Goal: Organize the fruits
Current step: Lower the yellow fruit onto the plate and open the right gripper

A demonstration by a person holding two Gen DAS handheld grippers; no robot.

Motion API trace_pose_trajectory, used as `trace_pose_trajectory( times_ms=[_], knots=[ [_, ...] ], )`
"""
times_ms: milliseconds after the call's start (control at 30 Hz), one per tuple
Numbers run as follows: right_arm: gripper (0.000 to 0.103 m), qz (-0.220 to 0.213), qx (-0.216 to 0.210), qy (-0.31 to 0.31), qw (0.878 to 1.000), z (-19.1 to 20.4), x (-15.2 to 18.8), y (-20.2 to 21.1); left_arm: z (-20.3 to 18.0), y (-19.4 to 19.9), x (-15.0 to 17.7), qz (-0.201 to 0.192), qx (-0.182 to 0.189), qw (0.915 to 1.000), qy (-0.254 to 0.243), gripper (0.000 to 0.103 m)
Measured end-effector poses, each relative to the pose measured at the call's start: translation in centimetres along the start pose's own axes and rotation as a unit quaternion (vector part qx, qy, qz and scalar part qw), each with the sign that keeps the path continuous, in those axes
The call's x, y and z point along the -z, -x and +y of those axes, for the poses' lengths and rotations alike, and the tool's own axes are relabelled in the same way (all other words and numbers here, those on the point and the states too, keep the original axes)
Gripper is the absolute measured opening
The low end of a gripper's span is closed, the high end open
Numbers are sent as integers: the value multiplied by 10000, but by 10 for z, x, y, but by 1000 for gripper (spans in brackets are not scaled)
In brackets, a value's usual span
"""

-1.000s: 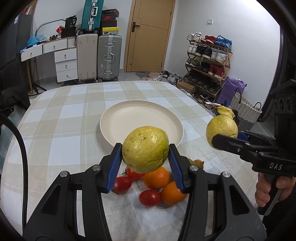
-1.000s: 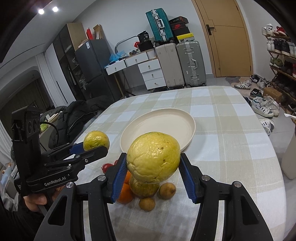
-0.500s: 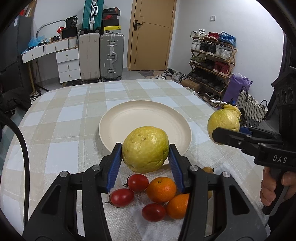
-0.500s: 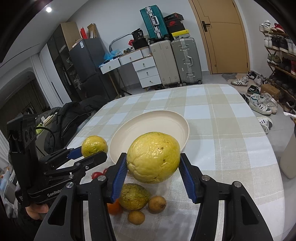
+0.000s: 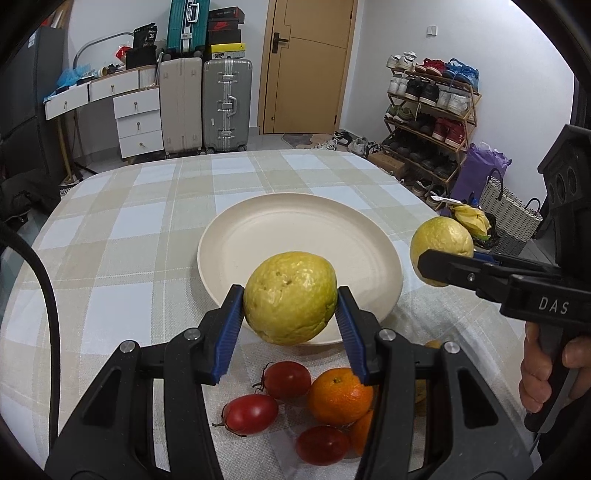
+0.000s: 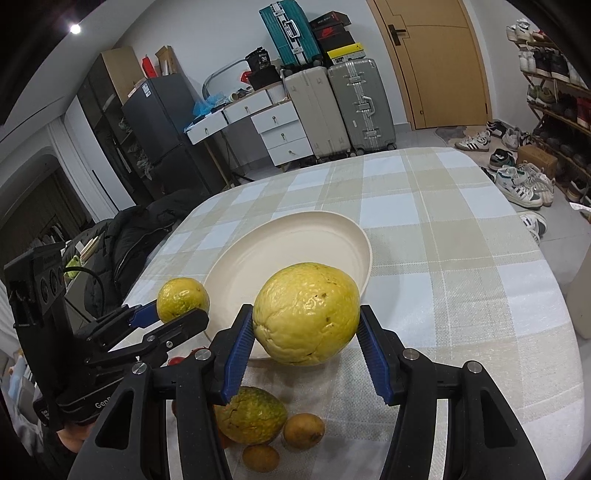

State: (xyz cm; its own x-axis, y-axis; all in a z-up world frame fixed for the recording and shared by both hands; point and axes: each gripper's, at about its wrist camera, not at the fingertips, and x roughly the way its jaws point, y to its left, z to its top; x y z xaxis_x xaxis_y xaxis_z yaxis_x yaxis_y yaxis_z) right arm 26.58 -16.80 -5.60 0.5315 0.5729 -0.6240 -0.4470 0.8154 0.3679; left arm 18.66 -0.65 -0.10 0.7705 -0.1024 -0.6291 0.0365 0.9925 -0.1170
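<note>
Both guavas (image 5: 290, 297) (image 6: 307, 313) yellow-green, bumpy, speckled, clamped near plate (image 5: 295, 229).

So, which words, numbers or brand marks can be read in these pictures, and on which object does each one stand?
"DAS": white letters on the body of the right gripper, seen from the left wrist.
"GenR", cut off by the finger in front: on the body of the left gripper, seen from the right wrist.
"36": on the black bag on the desk.
The marks on the shoe boxes over the suitcases are too small to read.
</note>
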Motion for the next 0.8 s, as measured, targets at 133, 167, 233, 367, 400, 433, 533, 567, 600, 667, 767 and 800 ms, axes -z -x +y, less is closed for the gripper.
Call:
trace_pose_trajectory(
  times_ms=[133,167,233,367,400,433,533,567,600,667,767,800],
  knots=[
    [56,119,31,-2,9999,-1,-1,-9,1,-9,0,75,-12,10000,-10,47],
    [56,151,39,17,9999,-1,-1,-13,1,-13,-1,89,-36,9999,-29,47],
    [56,238,53,57,9997,0,-4,-21,0,-18,-2,151,-98,9998,-57,47],
    [56,328,45,146,9993,4,-6,-37,1,-27,-4,244,-161,9995,-95,47],
    [56,356,60,191,9992,6,-6,-40,0,-27,-5,258,-174,9995,-102,47],
    [56,332,108,254,9991,9,-7,-42,1,-29,-5,271,-184,9994,-106,47],
    [56,371,182,393,9984,16,-9,-47,2,-34,-6,352,-189,9992,-91,47],
    [56,381,192,449,9981,18,-10,-49,3,-36,-6,378,-188,9991,-76,47],
    [56,406,202,472,9979,19,-11,-51,4,-38,-6,403,-194,9990,-63,47],
    [56,472,208,442,9977,18,-11,-56,7,-43,-5,463,-236,9986,-28,47],
    [56,492,191,417,9977,17,-11,-59,9,-44,-4,416,-190,9990,2,47],
    [57,498,218,437,9976,18,-12,-59,10,-44,-4,412,-203,9989,18,47]
  ],
)
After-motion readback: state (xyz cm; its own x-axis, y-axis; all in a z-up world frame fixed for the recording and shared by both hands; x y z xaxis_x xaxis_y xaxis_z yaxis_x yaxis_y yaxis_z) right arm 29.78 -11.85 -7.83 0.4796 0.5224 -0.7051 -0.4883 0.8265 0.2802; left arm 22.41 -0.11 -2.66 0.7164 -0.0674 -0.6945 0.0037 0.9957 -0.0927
